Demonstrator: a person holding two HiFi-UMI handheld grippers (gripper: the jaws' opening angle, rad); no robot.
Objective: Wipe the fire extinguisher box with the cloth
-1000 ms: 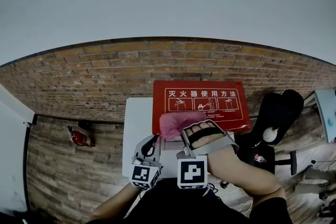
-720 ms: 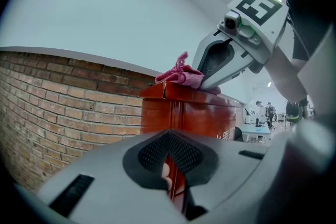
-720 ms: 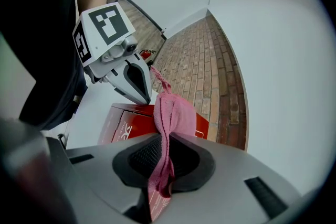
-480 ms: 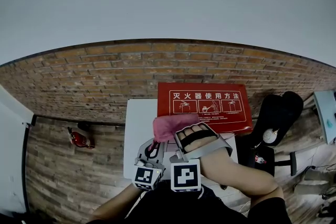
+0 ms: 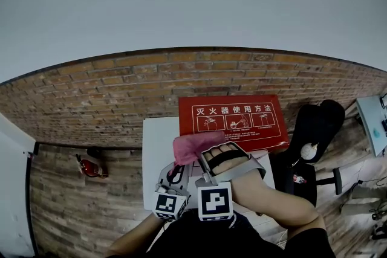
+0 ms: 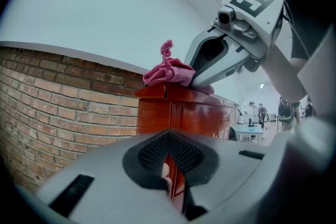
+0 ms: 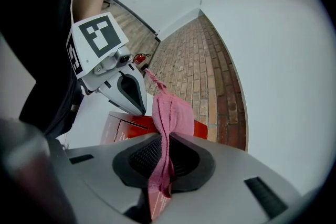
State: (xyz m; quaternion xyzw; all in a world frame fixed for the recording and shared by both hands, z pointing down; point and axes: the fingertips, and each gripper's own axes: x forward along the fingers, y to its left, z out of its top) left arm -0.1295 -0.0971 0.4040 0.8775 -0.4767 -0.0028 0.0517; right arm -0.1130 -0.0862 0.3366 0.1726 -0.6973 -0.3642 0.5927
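Observation:
The red fire extinguisher box (image 5: 242, 130) stands on a white table (image 5: 156, 142) against a brick wall. A pink cloth (image 5: 192, 146) lies bunched on the box's near left corner. My right gripper (image 5: 205, 155) is shut on the cloth and presses it onto the box top; in the right gripper view the cloth (image 7: 170, 113) runs back between my jaws (image 7: 163, 176). My left gripper (image 5: 175, 169) is shut, level, close in front of the box's front face (image 6: 199, 113), just below the cloth (image 6: 168, 72). A small pale part shows at its jaws (image 6: 170, 176); I cannot tell whether it is gripped.
A small red fire extinguisher (image 5: 91, 169) lies on the wooden floor at the left. A black office chair (image 5: 314, 124) stands right of the box, and a desk corner (image 5: 372, 124) shows at the right edge. The brick wall (image 5: 121, 87) runs behind the table.
My right gripper has slid the cloth a little to the left along the box top, toward its near left corner. The left gripper has stayed where it was.

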